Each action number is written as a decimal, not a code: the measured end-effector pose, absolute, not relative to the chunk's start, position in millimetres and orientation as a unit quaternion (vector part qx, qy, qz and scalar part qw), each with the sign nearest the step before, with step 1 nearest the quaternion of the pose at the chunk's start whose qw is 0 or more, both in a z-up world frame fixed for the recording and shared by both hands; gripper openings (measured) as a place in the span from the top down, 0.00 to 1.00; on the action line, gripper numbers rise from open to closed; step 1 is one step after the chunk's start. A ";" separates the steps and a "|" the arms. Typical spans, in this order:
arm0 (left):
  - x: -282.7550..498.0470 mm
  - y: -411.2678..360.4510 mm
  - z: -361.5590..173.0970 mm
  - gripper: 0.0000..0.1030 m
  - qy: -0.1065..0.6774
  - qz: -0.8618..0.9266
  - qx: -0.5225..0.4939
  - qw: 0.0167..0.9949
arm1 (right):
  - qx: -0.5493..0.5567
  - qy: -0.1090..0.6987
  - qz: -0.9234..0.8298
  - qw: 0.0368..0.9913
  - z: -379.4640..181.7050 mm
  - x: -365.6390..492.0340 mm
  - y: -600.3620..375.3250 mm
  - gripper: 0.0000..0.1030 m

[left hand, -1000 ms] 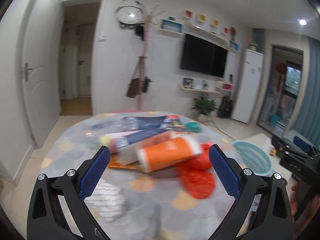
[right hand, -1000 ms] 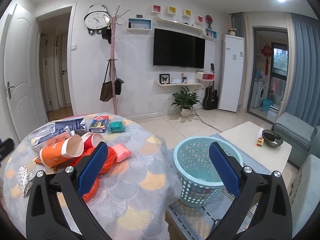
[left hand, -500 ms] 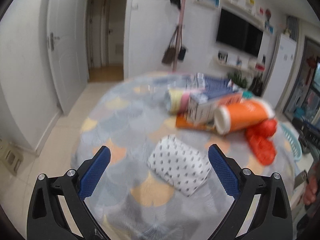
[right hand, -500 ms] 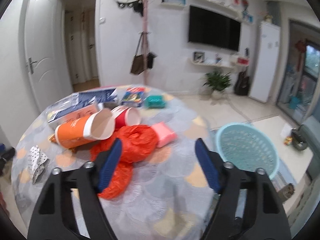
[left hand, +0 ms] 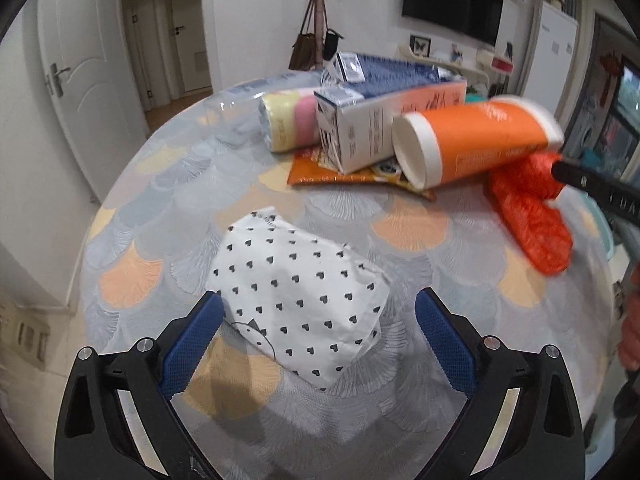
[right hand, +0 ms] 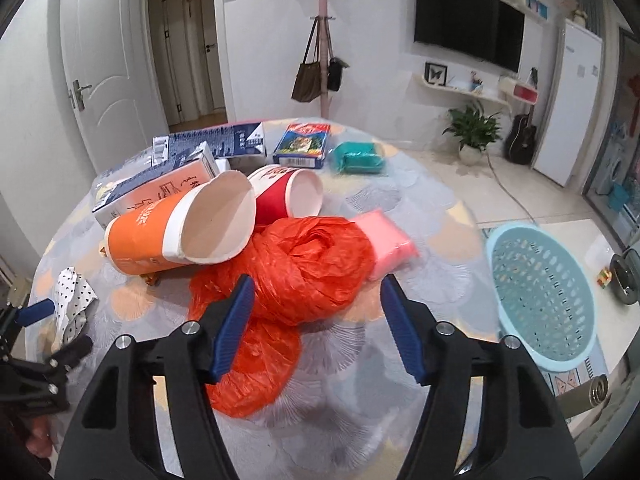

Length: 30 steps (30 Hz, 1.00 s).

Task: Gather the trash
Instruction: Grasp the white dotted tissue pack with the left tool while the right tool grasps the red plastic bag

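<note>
A white paper bag with black hearts (left hand: 300,292) lies on the round table; my left gripper (left hand: 316,316) is open with its blue pads on either side of the bag's near end. A crumpled red plastic bag (right hand: 304,268) lies in the table's middle; my right gripper (right hand: 316,300) is open just above its near side. An orange paper cup (right hand: 180,228) lies on its side beside a red cup (right hand: 280,196). A light blue mesh basket (right hand: 540,296) stands on the floor to the right of the table.
Milk cartons (left hand: 384,128), a pink and yellow roll (left hand: 288,124), an orange wrapper (left hand: 332,172), a pink packet (right hand: 388,248), a teal packet (right hand: 360,156) and a colourful box (right hand: 304,144) lie on the table (right hand: 420,200). A coffee table (right hand: 592,240) stands behind the basket.
Both grippers have moved down and closer to the table. The left one has come around the heart-print bag. The right one has swung left from the basket to the red plastic bag.
</note>
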<state>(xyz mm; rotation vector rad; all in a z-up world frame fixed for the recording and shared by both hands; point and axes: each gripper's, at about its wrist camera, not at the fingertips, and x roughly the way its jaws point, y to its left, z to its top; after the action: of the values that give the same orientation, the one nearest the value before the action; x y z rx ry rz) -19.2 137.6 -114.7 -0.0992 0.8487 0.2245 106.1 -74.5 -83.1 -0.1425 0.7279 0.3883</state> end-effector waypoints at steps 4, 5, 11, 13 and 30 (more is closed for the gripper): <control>-21.5 140.9 -114.6 0.19 0.410 0.116 -0.043 0.903 | -0.073 0.366 0.200 0.906 -87.5 115.4 -64.6 0.33; -23.2 141.7 -114.1 0.23 0.409 0.117 -0.045 0.904 | -0.073 0.371 0.203 0.903 -88.5 117.9 -61.6 0.32; -25.5 145.7 -109.8 0.39 0.400 0.122 -0.052 0.907 | -0.086 0.389 0.205 0.894 -98.4 126.3 -49.9 0.31; -28.4 144.6 -108.9 0.45 0.396 0.123 -0.048 0.909 | -0.083 0.394 0.209 0.891 -100.2 127.5 -50.4 0.31; -29.6 121.8 -79.3 0.87 0.343 0.111 -0.052 0.931 | -0.023 0.349 0.203 0.915 -79.1 106.6 -95.1 0.72</control>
<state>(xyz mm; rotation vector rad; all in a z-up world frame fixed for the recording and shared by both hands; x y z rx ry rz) -29.6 121.8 -79.3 -0.1056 0.7020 0.2266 106.6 -95.1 -79.1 -0.0483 0.7184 0.4184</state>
